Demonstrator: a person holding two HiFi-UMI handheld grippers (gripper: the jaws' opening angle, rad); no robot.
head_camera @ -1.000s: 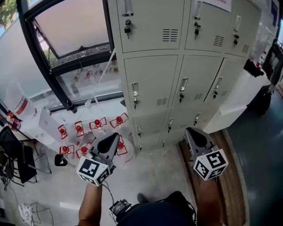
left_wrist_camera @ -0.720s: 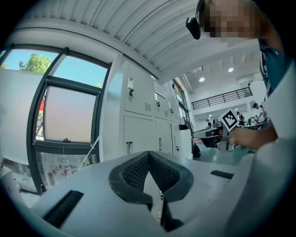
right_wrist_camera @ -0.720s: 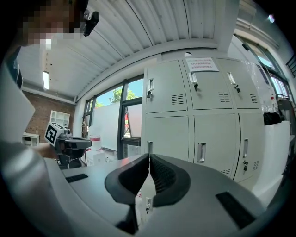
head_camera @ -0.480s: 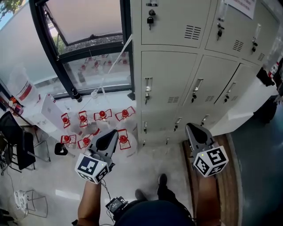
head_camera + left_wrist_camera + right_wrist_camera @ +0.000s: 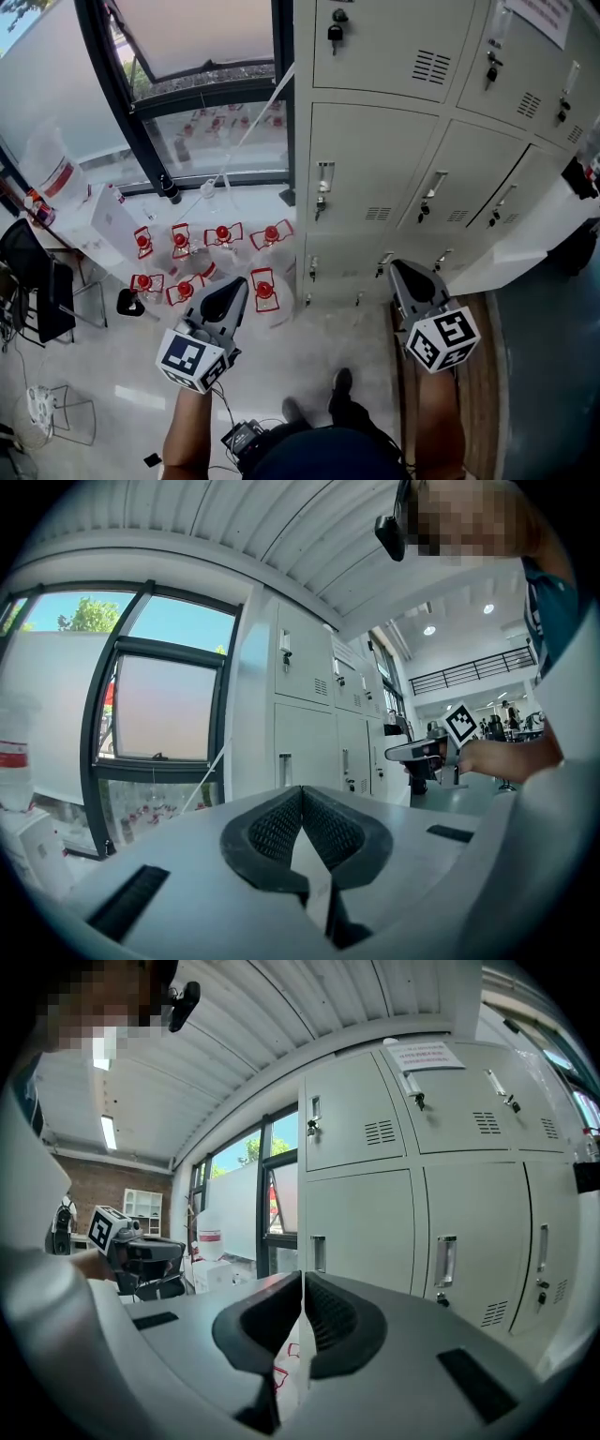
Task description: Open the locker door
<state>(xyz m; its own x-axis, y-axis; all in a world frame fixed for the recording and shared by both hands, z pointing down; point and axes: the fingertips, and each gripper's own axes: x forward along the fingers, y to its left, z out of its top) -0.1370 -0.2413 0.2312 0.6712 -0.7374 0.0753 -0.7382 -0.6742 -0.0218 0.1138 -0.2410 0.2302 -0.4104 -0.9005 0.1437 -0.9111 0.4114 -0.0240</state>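
Jaws of left gripper [image 5: 238,285] and right gripper [image 5: 399,268] pressed together, empty. Target: locker door handle [image 5: 445,1260], well ahead of right jaws. Spread, square up, pinch, pull.

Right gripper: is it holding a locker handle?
No, the right gripper hangs in the air short of the lockers, jaws together on nothing.

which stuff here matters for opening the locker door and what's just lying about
For the job: locker doors, their handles, left gripper and right gripper, both shut and empty.
Lying about: red-capped bottles on the floor, black chair, window.
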